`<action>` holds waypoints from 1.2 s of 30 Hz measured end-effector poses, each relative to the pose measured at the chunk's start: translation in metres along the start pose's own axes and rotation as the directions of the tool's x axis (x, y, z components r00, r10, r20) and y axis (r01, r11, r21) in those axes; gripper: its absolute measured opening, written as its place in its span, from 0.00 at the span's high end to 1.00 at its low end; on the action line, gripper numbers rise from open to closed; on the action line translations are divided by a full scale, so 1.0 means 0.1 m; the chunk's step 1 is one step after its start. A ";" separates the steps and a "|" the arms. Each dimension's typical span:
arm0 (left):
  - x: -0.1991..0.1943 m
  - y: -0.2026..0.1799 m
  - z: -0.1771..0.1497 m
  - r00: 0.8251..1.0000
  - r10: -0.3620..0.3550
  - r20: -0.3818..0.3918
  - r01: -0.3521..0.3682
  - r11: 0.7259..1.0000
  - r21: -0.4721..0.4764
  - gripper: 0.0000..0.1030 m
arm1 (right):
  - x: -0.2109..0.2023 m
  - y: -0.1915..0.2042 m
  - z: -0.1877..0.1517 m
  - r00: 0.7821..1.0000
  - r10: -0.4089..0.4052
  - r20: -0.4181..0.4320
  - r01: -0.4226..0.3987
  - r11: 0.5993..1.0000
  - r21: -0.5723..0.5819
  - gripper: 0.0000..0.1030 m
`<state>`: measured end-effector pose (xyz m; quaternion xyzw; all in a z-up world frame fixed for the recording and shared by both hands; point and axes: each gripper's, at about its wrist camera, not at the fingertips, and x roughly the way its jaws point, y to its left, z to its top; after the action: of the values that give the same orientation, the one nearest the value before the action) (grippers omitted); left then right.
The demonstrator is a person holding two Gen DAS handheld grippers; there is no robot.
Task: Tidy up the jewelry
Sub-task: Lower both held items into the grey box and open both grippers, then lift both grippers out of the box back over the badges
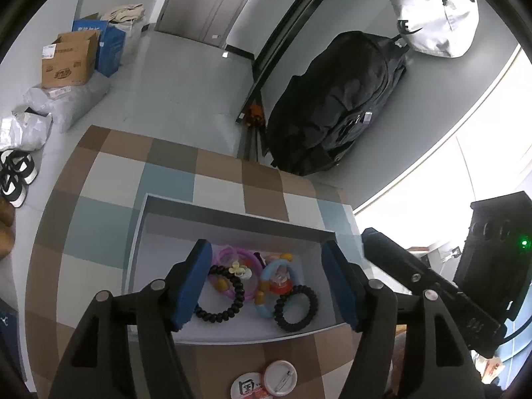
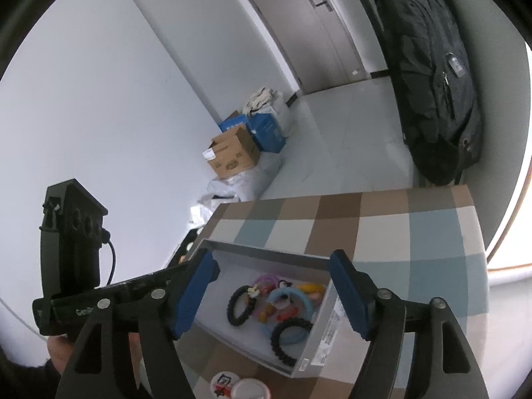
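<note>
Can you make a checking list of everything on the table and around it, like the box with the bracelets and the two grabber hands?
Surface: checkered tablecloth in brown, blue and cream.
Job's things: shallow grey box holding two black beaded bracelets, purple and blue rings, small colourful pieces.
Clutter: two round badges in front of the box.
Grippers: left gripper open, empty; right gripper open, empty; both above the box.
Cables: thin black cable on the left gripper's handle.
Surroundings: black backpack, white bag, cardboard boxes, shoes, door.
</note>
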<state>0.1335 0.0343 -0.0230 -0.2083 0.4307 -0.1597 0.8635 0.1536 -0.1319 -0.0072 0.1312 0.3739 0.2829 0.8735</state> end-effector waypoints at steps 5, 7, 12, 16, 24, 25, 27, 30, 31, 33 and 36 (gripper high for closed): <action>-0.02 -0.02 -0.02 0.999 0.044 0.009 -0.044 0.999 0.010 0.38 | -0.04 0.04 -0.04 1.000 -0.008 -0.002 0.008 1.000 -0.018 0.19; -0.06 -0.04 -0.04 0.998 0.066 0.020 -0.066 0.998 0.019 0.38 | -0.06 0.06 -0.07 1.000 -0.017 -0.001 0.017 0.999 -0.030 0.17; -0.14 -0.09 -0.11 0.992 0.107 0.059 -0.110 0.993 0.044 0.34 | -0.14 0.08 -0.16 1.000 -0.025 0.011 0.026 0.999 -0.040 0.07; -0.23 -0.12 -0.20 0.984 0.149 0.096 -0.154 0.987 0.049 0.26 | -0.22 0.11 -0.24 0.999 -0.038 0.019 0.039 0.998 -0.045 0.04; -0.41 -0.17 -0.38 0.964 0.214 0.157 -0.226 0.972 0.063 0.20 | -0.29 0.16 -0.45 0.997 -0.072 -0.015 0.071 0.996 -0.049 0.00; -0.42 -0.16 -0.40 0.963 0.218 0.162 -0.230 0.971 0.062 0.20 | -0.31 0.16 -0.47 0.997 -0.076 -0.016 0.075 0.996 -0.051 0.00; -0.44 -0.15 -0.44 0.962 0.222 0.161 -0.234 0.970 0.060 0.20 | -0.35 0.17 -0.52 0.997 -0.077 -0.016 0.076 0.996 -0.051 0.00; -0.45 -0.14 -0.51 0.962 0.229 0.151 -0.239 0.970 0.052 0.19 | -0.37 0.17 -0.58 0.996 -0.085 -0.024 0.084 0.995 -0.051 0.00; -0.46 -0.13 -0.54 0.962 0.230 0.147 -0.239 0.970 0.050 0.19 | -0.37 0.17 -0.61 0.996 -0.088 -0.032 0.086 0.995 -0.054 0.00; -0.44 -0.11 -0.59 0.963 0.236 0.131 -0.244 0.969 0.044 0.19 | -0.36 0.18 -0.66 0.996 -0.072 -0.054 0.069 0.996 -0.058 0.00; -0.42 -0.07 -0.64 0.962 0.251 0.109 -0.257 0.966 0.037 0.19 | -0.35 0.22 -0.75 0.993 -0.083 -0.082 0.076 0.993 -0.087 0.00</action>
<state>0.0569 0.0332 -0.0256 -0.1371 0.4044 -0.0477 0.9030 0.0705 -0.1335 -0.0290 0.0672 0.4036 0.2686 0.8720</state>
